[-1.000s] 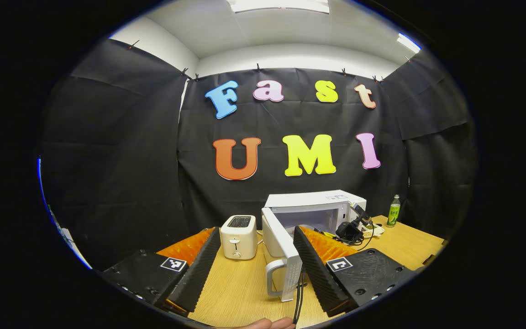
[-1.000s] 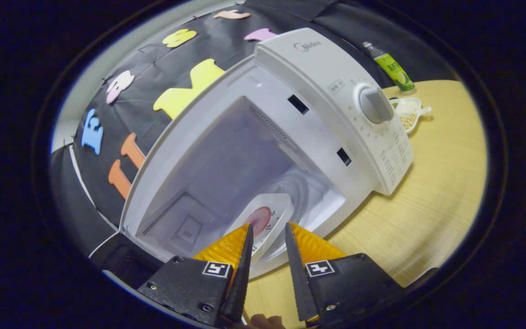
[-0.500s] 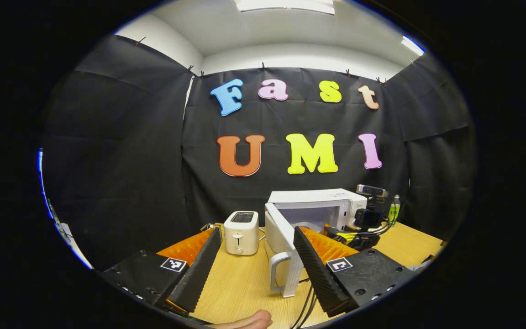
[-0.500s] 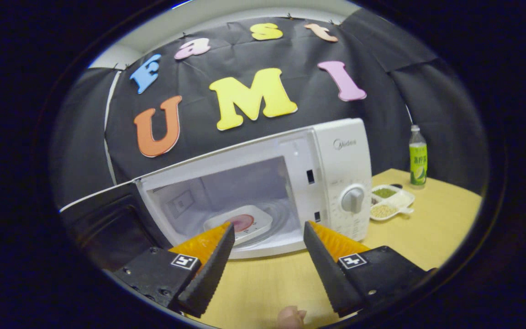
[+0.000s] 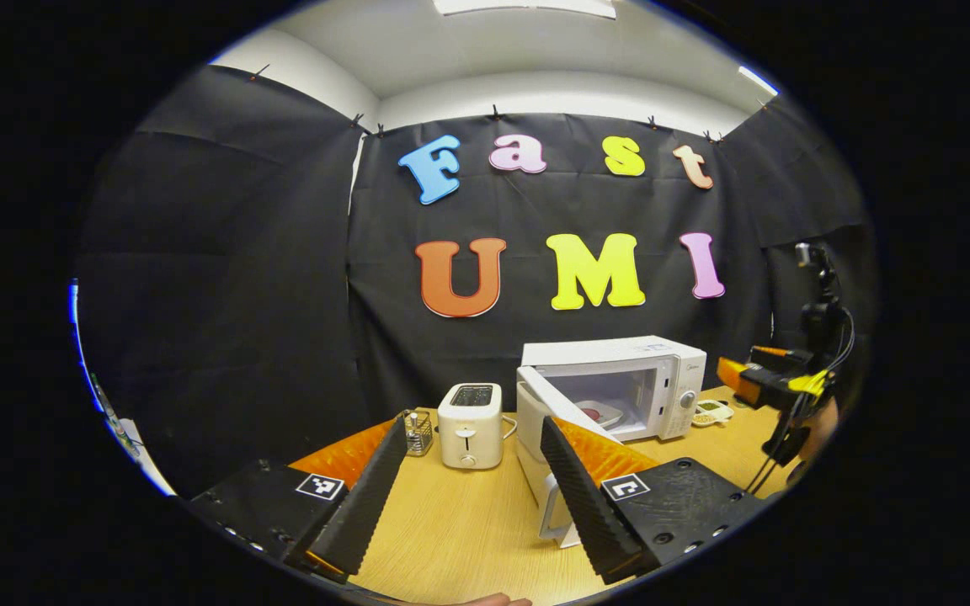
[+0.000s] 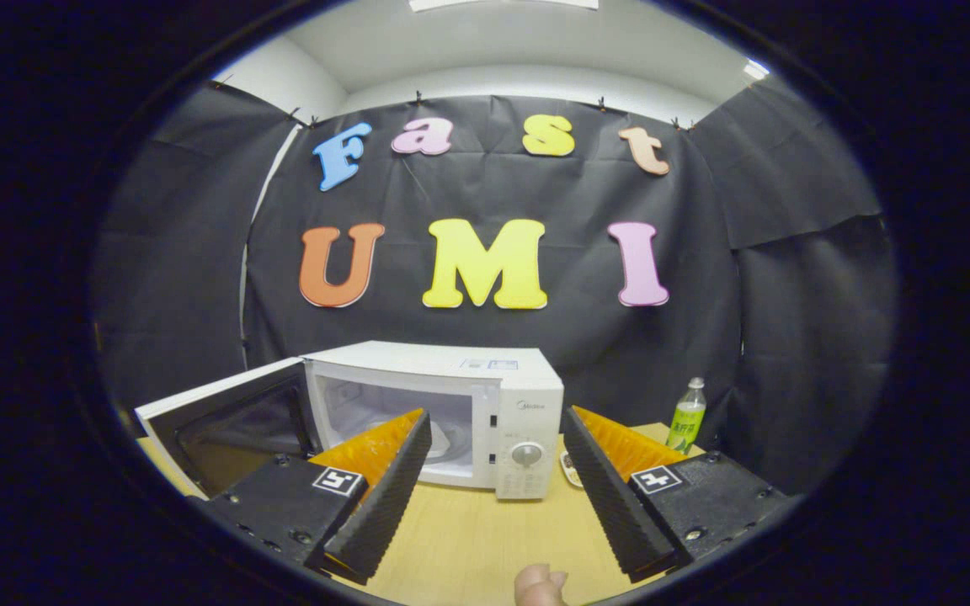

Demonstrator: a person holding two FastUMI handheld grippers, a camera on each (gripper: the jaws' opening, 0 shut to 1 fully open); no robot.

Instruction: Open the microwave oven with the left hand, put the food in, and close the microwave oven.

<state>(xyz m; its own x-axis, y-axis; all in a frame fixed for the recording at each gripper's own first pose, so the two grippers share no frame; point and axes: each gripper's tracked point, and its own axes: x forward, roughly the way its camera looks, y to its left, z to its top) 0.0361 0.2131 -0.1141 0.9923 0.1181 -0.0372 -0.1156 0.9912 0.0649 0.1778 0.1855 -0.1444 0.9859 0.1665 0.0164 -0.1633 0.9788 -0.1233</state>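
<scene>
Nothing here can be read for sure. The microwave oven (image 6: 451,370) has a small grey brand word (image 6: 533,405) on its front, above the round knob (image 6: 526,454). It is too tiny to spell out. Little marks ring the knob and run below it, all too small to tell. A small sticker (image 6: 489,364) lies on the oven's top, and its print is a blur. The green bottle (image 6: 686,418) on the surface has a label with tiny print. The left tongs (image 5: 473,421) and the right tongs (image 6: 496,413) each carry black-and-white square tags (image 6: 338,481) with block patterns, not words.
</scene>
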